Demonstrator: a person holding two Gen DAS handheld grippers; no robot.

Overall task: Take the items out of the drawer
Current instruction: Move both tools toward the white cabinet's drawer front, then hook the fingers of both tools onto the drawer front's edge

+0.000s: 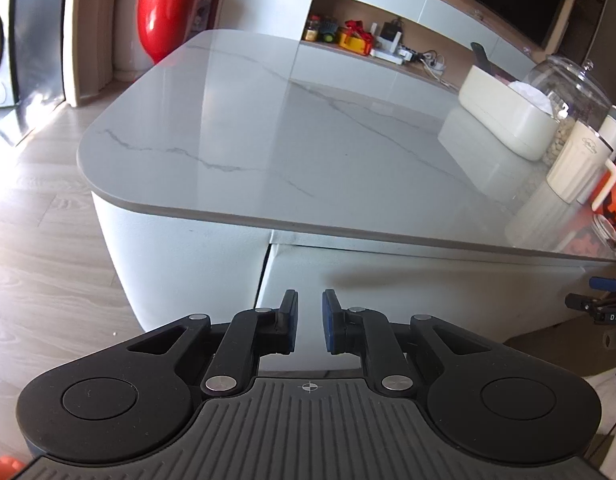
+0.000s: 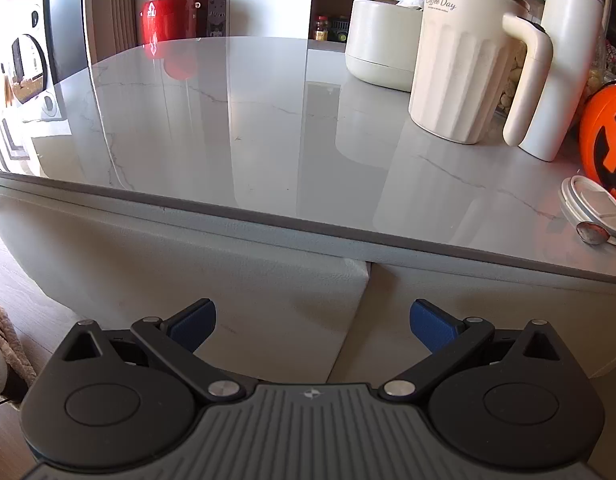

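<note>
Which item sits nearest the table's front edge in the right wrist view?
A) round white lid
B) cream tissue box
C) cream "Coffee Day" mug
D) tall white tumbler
A: the round white lid lies flat just behind the table edge, in front of the orange pumpkin bucket; the mug, tumbler and tissue box stand farther back.

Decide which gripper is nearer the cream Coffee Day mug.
Right. The right gripper sits just below-left of the mug; the left gripper sees it far to its right.
</note>
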